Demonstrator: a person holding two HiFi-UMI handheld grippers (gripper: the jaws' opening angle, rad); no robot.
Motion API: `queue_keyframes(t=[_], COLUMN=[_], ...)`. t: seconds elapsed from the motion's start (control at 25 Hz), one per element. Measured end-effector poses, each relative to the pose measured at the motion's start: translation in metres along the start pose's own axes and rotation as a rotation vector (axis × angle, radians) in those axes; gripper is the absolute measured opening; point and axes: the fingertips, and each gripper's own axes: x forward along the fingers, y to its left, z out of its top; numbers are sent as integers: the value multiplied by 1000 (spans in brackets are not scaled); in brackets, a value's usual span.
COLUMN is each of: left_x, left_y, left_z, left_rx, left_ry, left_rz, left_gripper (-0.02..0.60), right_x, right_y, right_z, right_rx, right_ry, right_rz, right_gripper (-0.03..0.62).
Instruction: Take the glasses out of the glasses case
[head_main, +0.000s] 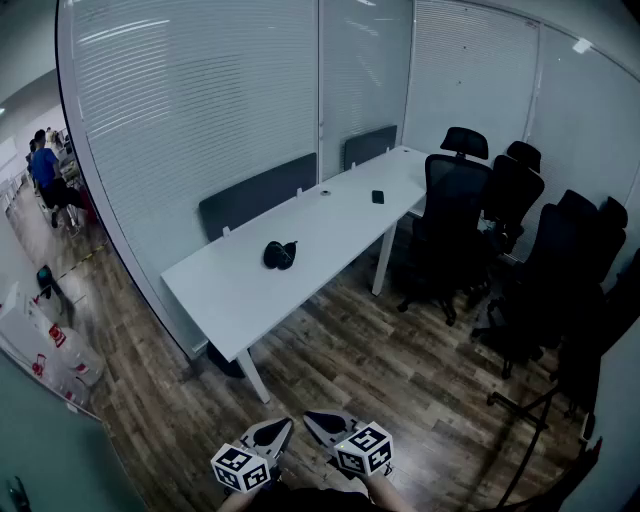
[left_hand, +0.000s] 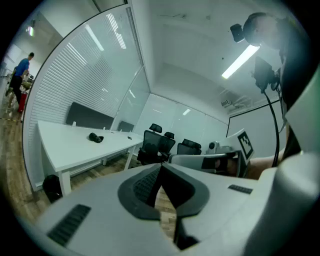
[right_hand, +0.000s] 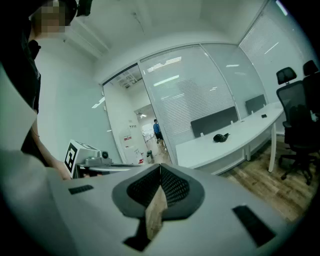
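A black glasses case (head_main: 279, 255) lies closed near the middle of a long white table (head_main: 230, 290), far ahead of both grippers. It also shows small in the left gripper view, as the case (left_hand: 96, 137), and in the right gripper view, as the case (right_hand: 220, 137). My left gripper (head_main: 275, 432) and right gripper (head_main: 320, 424) are side by side at the bottom edge of the head view, over the wooden floor. Each has its jaws together at the tips with nothing between them. No glasses are visible.
Several black office chairs (head_main: 455, 215) stand to the right of the table. A small black object (head_main: 378, 197) lies on its far end. Glass walls with blinds (head_main: 200, 110) run behind the table. A person in blue (head_main: 45, 170) stands in the corridor at the far left.
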Motion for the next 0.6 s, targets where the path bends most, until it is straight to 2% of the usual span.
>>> queue_keyframes(t=[0.24, 0.6], left_x=[0, -6], left_y=[-5, -10], left_z=[-1, -4], left_rx=[-8, -15], left_ry=[-10, -26], left_rz=[8, 24], left_gripper=[9, 11], right_x=[-3, -9], right_y=[4, 10], right_z=[-2, -6], right_rx=[-19, 19], right_ry=[7, -5], right_rz=[19, 38], right_gripper=[17, 17])
